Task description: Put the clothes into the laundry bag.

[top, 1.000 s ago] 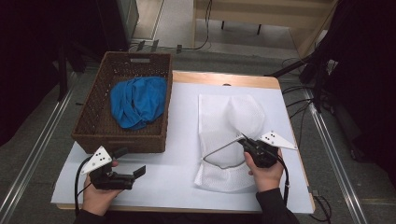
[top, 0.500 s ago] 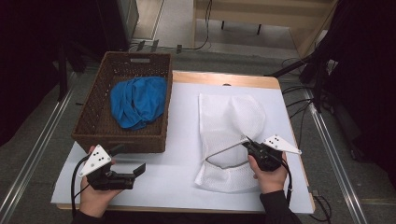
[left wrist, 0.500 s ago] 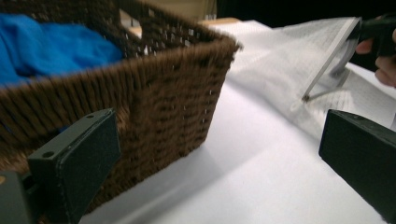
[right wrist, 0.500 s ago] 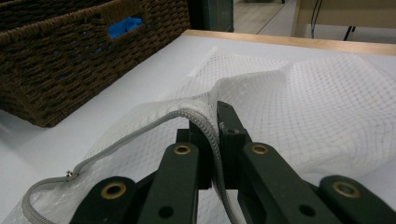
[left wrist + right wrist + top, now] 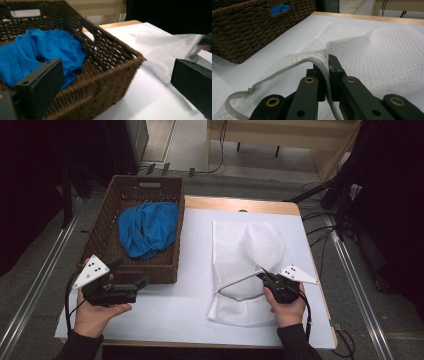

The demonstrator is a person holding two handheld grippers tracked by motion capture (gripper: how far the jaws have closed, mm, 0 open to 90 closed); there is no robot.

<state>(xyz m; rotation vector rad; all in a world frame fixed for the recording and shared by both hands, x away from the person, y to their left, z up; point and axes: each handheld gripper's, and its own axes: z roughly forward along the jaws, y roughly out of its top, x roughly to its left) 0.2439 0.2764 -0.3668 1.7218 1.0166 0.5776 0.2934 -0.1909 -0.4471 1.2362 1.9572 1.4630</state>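
Note:
A white mesh laundry bag point(image 5: 243, 255) lies flat on the white table top, right of centre. My right gripper point(image 5: 264, 276) is shut on the bag's zipper edge point(image 5: 322, 65) and holds that edge lifted off the table, so the mouth gapes toward the left. A blue cloth point(image 5: 148, 227) lies bunched inside a brown wicker basket point(image 5: 111, 229) at the left. My left gripper point(image 5: 142, 283) hovers just in front of the basket's near wall, jaws wide apart with nothing between them. In the left gripper view the blue cloth point(image 5: 37, 56) sits behind the wicker rim point(image 5: 110, 75).
The table's wooden far edge point(image 5: 240, 204) runs behind the bag. Cables point(image 5: 320, 220) trail on the floor at the right. Metal rails point(image 5: 30, 285) run along the floor on the left. Bare white table point(image 5: 170, 312) lies between the two hands.
My left gripper has risen and now sits closer to the basket's near wall. The right gripper keeps its hold on the zipper edge in the same place.

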